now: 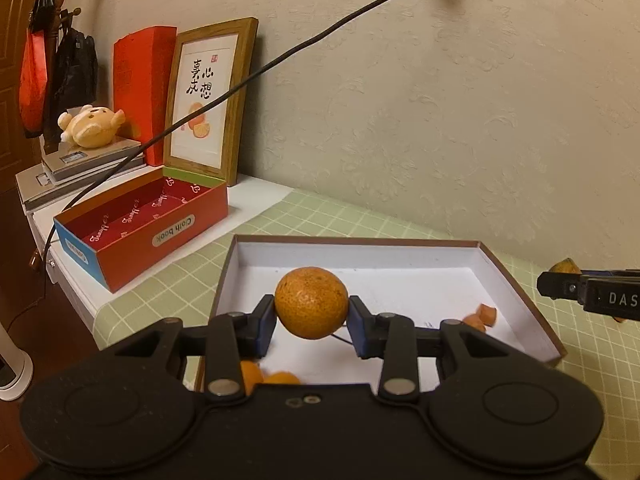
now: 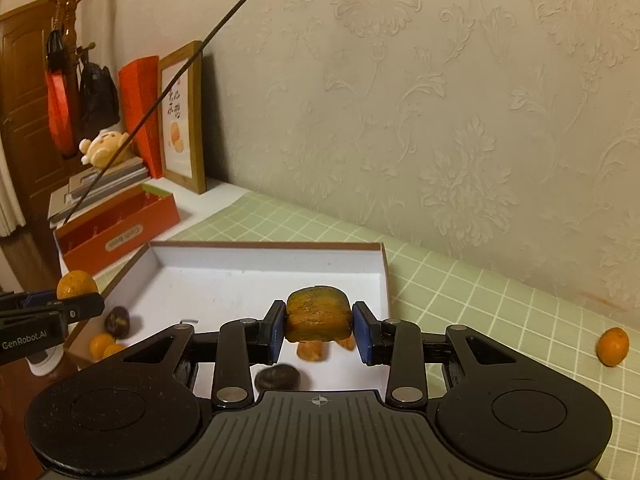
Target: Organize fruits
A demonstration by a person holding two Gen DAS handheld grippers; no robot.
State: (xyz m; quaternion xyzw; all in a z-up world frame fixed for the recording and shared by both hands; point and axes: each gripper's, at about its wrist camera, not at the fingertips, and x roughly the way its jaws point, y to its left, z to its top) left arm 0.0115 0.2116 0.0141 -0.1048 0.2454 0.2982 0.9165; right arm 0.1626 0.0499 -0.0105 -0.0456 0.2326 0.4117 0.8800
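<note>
Left hand-held gripper (image 1: 311, 312) clenched on a round orange (image 1: 311, 303), pads pressing both sides, fruit lifted above the white tray (image 1: 520, 280). Right hand-held gripper (image 2: 320, 330) clamped likewise on a brownish-orange fruit chunk (image 2: 319, 314), also raised over the tray. Beneath, on the table (image 2: 480, 280) with green checked cover: tray holding small orange pieces (image 1: 482, 316), two dark round fruits (image 2: 278, 377) and small oranges (image 2: 102, 345). Beyond the tray, red open box (image 1: 140, 232), framed picture (image 1: 208, 100), plush toy (image 1: 92, 126). Black cable (image 1: 320, 36) crossing overhead. Lone small orange (image 2: 612, 346) on the cover, well apart at right.
</note>
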